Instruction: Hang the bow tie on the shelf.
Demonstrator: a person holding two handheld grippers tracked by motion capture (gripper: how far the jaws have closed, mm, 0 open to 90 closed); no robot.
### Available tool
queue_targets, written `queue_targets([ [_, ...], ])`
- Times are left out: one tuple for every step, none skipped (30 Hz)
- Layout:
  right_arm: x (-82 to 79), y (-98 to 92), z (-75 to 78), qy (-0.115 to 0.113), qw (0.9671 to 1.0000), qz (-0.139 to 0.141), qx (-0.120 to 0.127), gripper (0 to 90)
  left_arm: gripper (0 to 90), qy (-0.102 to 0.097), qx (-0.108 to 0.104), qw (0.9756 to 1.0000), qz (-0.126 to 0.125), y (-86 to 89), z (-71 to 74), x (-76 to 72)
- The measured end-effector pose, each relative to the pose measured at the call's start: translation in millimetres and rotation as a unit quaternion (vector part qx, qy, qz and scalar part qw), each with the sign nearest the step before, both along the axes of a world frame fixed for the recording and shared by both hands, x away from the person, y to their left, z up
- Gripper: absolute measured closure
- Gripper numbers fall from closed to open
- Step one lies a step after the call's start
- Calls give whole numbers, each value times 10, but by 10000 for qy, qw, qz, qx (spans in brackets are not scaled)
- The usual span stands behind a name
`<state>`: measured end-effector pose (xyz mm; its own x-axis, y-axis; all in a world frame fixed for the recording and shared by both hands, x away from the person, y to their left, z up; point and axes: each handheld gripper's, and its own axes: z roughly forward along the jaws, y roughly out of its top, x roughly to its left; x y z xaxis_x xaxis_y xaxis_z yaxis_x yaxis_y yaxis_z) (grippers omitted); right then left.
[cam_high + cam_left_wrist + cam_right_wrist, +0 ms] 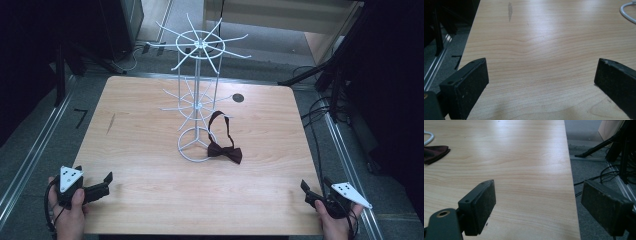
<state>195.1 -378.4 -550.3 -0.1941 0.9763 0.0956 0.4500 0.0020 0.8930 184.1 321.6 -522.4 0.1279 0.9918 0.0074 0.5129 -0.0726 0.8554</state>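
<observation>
At lower left and lower right of the high view: left gripper (102, 183) and right gripper (306, 192), jaws spread wide, holding nothing. Farther up, frame centre, well apart from both: dark maroon fabric bow tie (225, 151), touching the white wire rack's (198, 100) ring base.

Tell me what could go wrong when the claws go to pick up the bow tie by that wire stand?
The bow tie lies touching the base ring of the tall, thin wire stand, so a claw reaching in might bump the stand and tip it. Its strap loops up close to the lower hooks and could snag when lifted. Both the left claw and the right claw are open near the table's front edge, so the reach is long.
</observation>
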Motion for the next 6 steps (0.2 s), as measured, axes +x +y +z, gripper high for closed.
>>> queue_targets([
  [-3, 5, 0, 1, 10000, 18, -2, 132, 0, 1, -5, 10000, -9, 0, -1, 2],
  [-3, 5, 0, 1, 10000, 18, -2, 132, 0, 1, -5, 10000, -9, 0, -1, 2],
  [-4, 8, 0, 4, 10000, 13, -16, 132, 0, 8, -10, 10000, -10, -1, -1, 3],
  [-4, 15, 0, 15, 10000, 5, -35, 132, 0, 11, -8, 10000, -25, 0, -2, 6],
  [-2, 19, 0, 24, 10000, 9, -51, 132, 0, 26, 3, 10000, -13, -2, -2, 8],
  [-2, 22, 1, 30, 10000, 7, -59, 132, 0, 34, 5, 10000, -5, -2, -2, 9],
])
